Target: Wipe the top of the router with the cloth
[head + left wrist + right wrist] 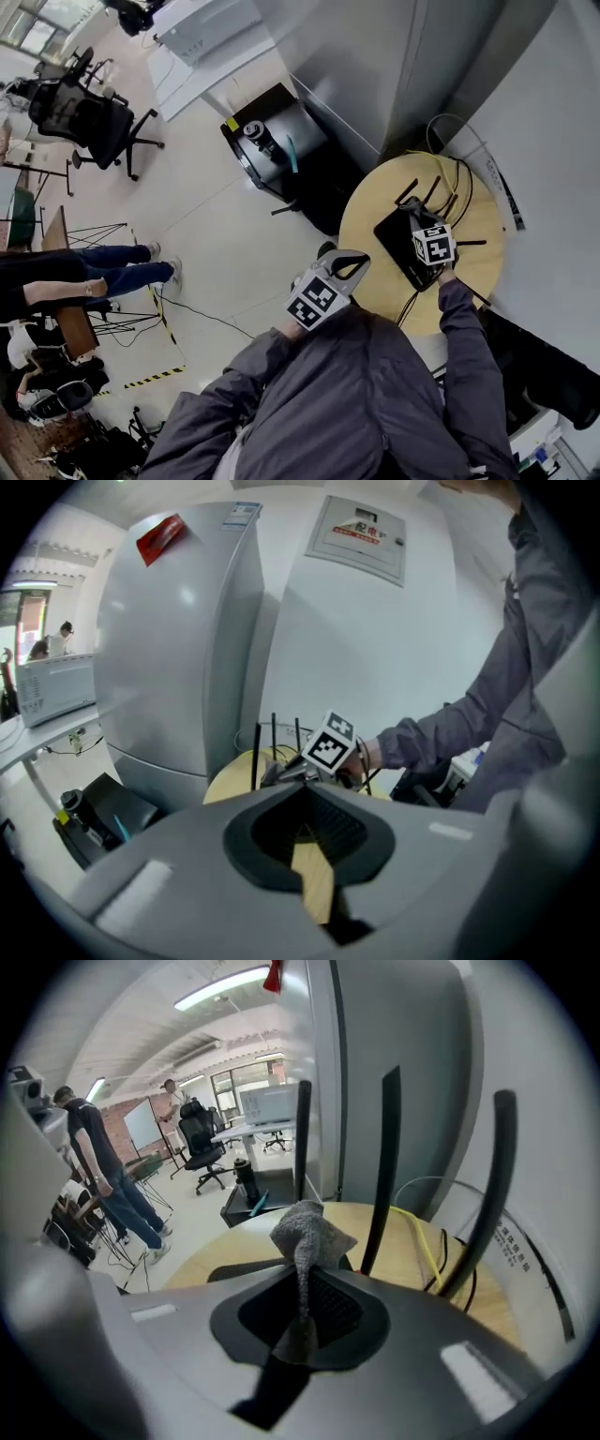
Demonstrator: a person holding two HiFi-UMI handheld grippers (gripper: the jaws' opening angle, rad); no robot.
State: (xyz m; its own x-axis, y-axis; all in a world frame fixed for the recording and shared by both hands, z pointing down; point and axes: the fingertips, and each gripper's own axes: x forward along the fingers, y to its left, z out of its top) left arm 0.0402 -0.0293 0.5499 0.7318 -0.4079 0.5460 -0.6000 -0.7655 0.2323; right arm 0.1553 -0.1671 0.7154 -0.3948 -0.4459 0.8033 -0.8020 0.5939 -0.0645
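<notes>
Left gripper: hanging at the lower centre of the head view, short of the table. Its jaws are pressing together on nothing, and it is taking no part in the work.
Right gripper: pinching the grey cloth, with a tuft bunching up past the jaw tips. It is hovering over the router, right of centre in the head view.
Router: lying black and flat on the round wooden table, with its antennas standing upright along the far edge.
Yellow cable: trailing across the far side of the table, behind the antennas.
Step in hand: the cloth is probably being brought onto the router's top. I cannot tell whether it is touching yet.
Next move: this is calling for pressing the tuft down onto the flat top and sweeping it across. The strokes should stop short of the antennas and the cable.
</notes>
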